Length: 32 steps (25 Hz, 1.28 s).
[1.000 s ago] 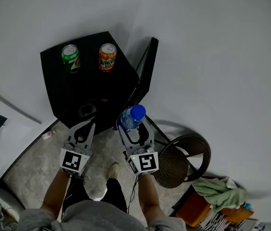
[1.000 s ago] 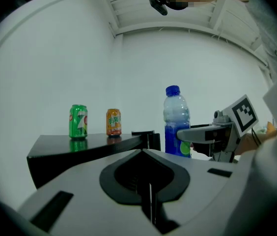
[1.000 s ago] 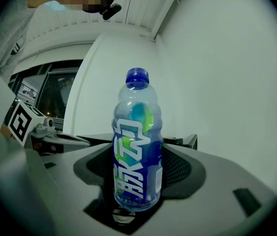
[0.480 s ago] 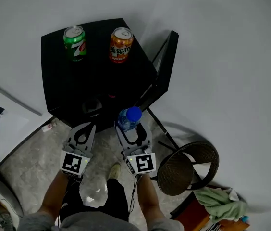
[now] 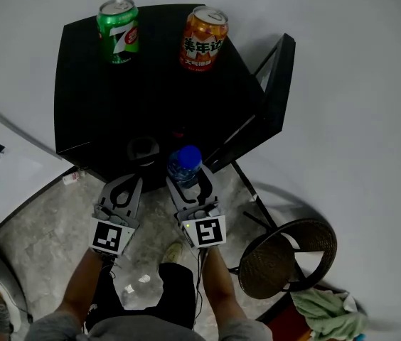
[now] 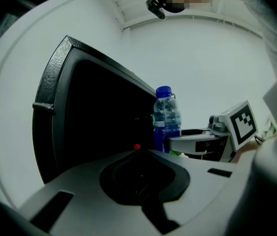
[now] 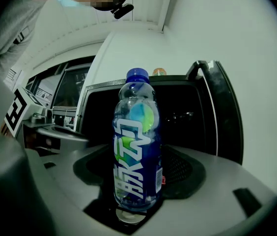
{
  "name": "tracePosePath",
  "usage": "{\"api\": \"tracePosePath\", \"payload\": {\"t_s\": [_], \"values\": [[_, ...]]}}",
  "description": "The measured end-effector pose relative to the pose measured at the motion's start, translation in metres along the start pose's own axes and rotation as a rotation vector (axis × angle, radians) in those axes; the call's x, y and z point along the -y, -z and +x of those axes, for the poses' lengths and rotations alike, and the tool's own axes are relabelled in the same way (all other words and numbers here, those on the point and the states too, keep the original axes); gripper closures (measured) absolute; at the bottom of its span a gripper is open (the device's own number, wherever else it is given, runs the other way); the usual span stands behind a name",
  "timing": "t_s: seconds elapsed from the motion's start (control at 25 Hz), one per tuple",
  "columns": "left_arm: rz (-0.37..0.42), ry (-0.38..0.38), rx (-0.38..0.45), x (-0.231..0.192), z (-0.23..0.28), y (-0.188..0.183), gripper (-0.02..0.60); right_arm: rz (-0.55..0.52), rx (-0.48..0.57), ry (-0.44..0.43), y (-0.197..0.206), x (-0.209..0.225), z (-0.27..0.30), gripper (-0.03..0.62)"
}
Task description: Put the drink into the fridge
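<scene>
The drink is a clear bottle with a blue cap and blue label. It stands upright between the jaws of my right gripper, which is shut on it; the right gripper view shows the bottle close up. Just ahead is the small black fridge, its door swung open to the right and its dark inside behind the bottle. My left gripper is beside the right one, shut and empty, at the fridge's front edge. From the left gripper view the bottle appears to the right.
A green can and an orange can stand on top of the fridge. A round wicker stool is on the floor at the right, with a green cloth beyond it. A white wall surrounds the fridge.
Both grippers and the bottle have come closer to the fridge front; the fridge and cans now look larger and nearer. The right gripper's hold on the bottle is unchanged.
</scene>
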<state>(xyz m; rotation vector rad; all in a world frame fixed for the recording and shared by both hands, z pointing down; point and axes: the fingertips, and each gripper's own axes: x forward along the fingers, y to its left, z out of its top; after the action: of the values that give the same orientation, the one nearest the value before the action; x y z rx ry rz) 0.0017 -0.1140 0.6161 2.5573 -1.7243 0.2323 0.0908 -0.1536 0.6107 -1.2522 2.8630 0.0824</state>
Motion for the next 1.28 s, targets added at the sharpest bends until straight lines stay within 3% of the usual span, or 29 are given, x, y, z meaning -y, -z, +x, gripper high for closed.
{"api": "tracePosePath", "payload": {"t_s": [0.52,0.88,1.28], "values": [[0.003,-0.091,-0.005,-0.021,0.028,0.053,0.577,0.015,-0.007,-0.091,0.083,0.006,0.065,0.283],[-0.013,-0.144,-0.007,-0.034,0.045,0.072,0.577,0.022,0.0,-0.149,0.112,0.006,0.105,0.284],[0.01,-0.152,-0.017,-0.037,0.048,0.077,0.577,0.018,0.006,-0.165,0.133,-0.001,0.125,0.283]]}}
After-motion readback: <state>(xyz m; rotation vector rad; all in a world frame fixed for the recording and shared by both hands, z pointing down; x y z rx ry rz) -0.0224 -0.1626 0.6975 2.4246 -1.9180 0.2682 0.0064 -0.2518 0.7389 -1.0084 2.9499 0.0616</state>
